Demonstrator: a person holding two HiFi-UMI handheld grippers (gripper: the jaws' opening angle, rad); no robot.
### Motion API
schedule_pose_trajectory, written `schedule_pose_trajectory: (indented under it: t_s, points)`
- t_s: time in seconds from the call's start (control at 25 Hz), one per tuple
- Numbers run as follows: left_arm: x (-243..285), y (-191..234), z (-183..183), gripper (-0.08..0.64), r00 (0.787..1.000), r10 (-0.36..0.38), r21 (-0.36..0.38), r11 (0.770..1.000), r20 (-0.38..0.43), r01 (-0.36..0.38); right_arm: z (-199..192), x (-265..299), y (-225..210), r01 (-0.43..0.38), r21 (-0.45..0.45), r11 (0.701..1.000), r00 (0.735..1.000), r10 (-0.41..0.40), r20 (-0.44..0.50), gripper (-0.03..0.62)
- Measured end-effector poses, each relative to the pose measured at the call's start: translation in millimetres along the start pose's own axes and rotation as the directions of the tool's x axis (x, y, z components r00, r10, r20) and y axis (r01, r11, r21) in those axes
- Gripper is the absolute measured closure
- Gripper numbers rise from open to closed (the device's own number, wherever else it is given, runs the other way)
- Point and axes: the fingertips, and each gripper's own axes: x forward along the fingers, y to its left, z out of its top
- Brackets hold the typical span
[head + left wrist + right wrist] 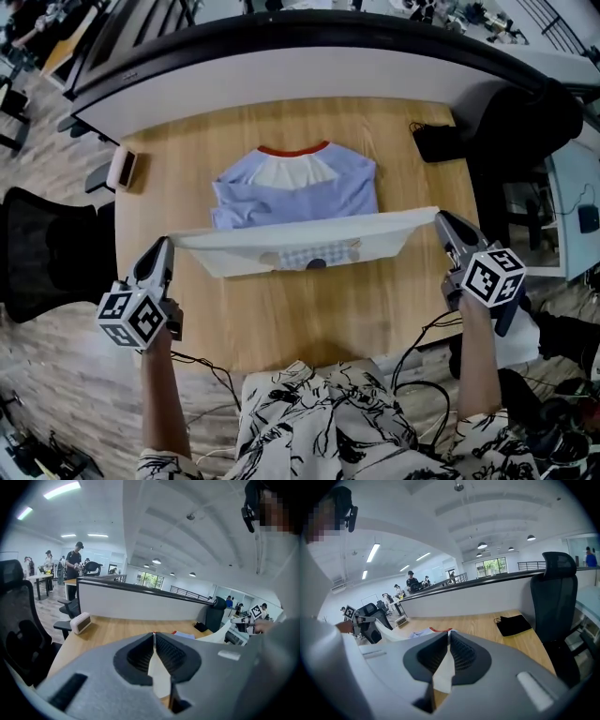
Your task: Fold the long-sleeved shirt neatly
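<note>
Long-sleeved shirt: light blue with a white upper panel and a red collar, lying on the middle of the desk, collar toward the far edge. Its near hem is lifted off the wood and pulled into a taut band between the two grippers, white inner side up, with a small checked patch at its middle.

Head view only: the whole garment, the full span of the raised hem, and both forearms reaching in from the near edge.

Left gripper: at the left end of the hem, above the desk's left side. The left gripper view shows what the head view cannot: the ribbed pads pressed together with a pale fold of the fabric pinched between them and hanging below.

Right gripper: at the right end of the hem, over the desk's right edge. In the right gripper view its pads are likewise closed tight on a fold of white cloth.

Other items:
- small white device, at the left edge.
- black pouch, at the far right corner.
- black chair, beyond the right edge.
- people standing far across the room, seen only in the gripper views.
</note>
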Motion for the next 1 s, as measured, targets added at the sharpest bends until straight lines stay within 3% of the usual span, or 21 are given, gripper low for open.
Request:
schedule_pose_trajectory:
  t_s: [0.4,1.0]
  points:
    - [59,19,18,0.538,0.999,0.025,-0.002,1.0,-0.031,-0.025,30,62,-33,-0.031,0.013,0.999,0.999,0.031,-0.011,0.565]
    - [186,79,-11,0.538,0.983,0.031,-0.056,0.998,-0.181,-0.042,15,192,-88,-0.015,0.043,0.999,0.988,0.022,-0.152,0.565]
